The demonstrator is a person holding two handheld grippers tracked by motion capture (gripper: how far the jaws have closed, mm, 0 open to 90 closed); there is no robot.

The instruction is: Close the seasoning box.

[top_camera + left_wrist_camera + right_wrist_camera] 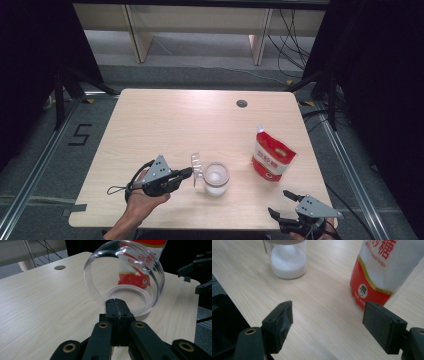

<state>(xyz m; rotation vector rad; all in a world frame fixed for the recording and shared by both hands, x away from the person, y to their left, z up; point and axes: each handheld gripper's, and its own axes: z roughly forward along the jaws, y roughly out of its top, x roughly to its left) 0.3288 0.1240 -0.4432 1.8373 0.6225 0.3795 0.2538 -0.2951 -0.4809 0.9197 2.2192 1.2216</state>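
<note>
1. High view: a pale wooden table (pixel 165 125) with a round grommet hole (pixel 242 103) near its far edge; the jar (pixel 216 178) stands at the near middle, clear-walled, with white grains in its lower part; its clear lid (pixel 196 166) is swung up on the jar's left side, standing nearly upright.
2. Same view: the left gripper (pixel 189 172) comes in from the lower left in a hand (pixel 142 200), lying about level; its jaw tips meet the lid's lower edge beside the jar's rim.
3. Same view: a red and white sugar bag (pixel 271 156) stands to the right of the jar, apart from it, leaning a little; the right gripper (pixel 282 202) sits at the near right edge of the table, jaws spread with nothing between them, well apart from jar and bag.
4. Left gripper view: the two black jaws stand pressed together; whether a thin tab of the lid (pixel 125 270) is pinched between them I cannot tell; the domed clear lid rises just past the tips, with the jar's pale rim (pixel 130 298) below it; the bag's red shows through the dome; the other gripper is at the right edge.
5. Right gripper view: the jaws are wide open over bare table; the jar (pixel 287 261) stands ahead at the upper left with its white contents; the bag (pixel 377 272) stands ahead at the right, just past the right-hand pad (pixel 384 326), not touching it.
</note>
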